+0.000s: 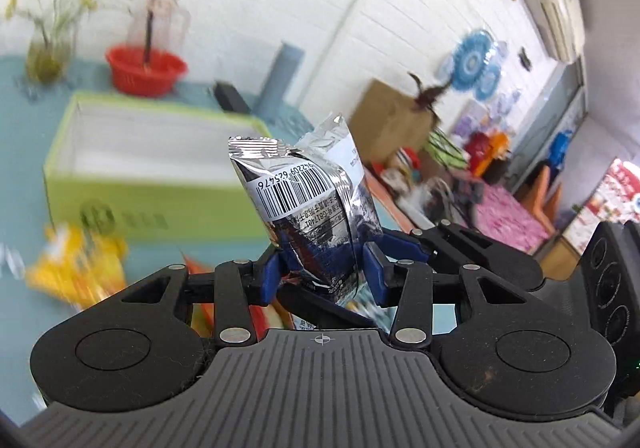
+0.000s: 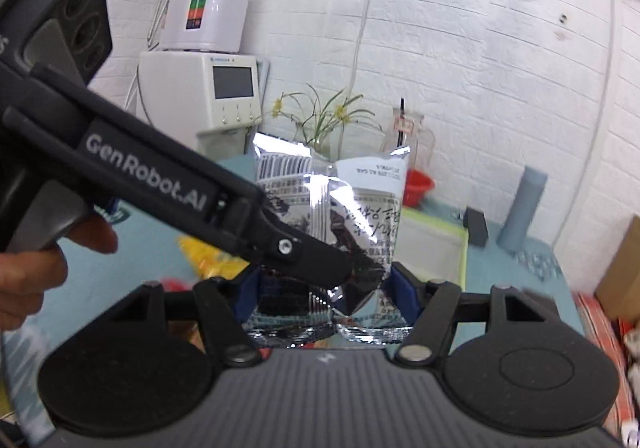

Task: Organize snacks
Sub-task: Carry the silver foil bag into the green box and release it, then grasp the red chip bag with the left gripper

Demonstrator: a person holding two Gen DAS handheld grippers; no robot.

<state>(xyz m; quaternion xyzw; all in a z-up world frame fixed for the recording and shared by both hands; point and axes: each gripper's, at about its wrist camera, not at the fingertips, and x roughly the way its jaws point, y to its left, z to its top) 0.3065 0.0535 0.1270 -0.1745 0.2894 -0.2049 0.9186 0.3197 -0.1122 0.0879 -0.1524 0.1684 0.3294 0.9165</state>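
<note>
A silver foil snack packet (image 1: pixel 296 191) with a barcode stands upright above the teal table. My left gripper (image 1: pixel 324 268) is shut on its lower part, a blue pad pressing each side. In the right wrist view the same packet (image 2: pixel 360 207) fills the middle, and my right gripper (image 2: pixel 328 288) is shut on its wide bottom edge. The left gripper (image 2: pixel 340 264) reaches in from the upper left, its tip on the packet, with a person's hand (image 2: pixel 28 280) on its handle. Part of the right gripper (image 1: pixel 472 244) shows behind the packet.
An open green box (image 1: pixel 152 199) (image 2: pixel 460 248) lies on the teal table (image 1: pixel 24 167), with a yellow snack bag (image 1: pixel 76 272) near it. Behind stand a red basket (image 1: pixel 146 69), a grey cylinder (image 1: pixel 282 79), a small black box (image 1: pixel 230 97) and a plant vase (image 1: pixel 48 47). A white water dispenser (image 2: pixel 208 47) is by the wall.
</note>
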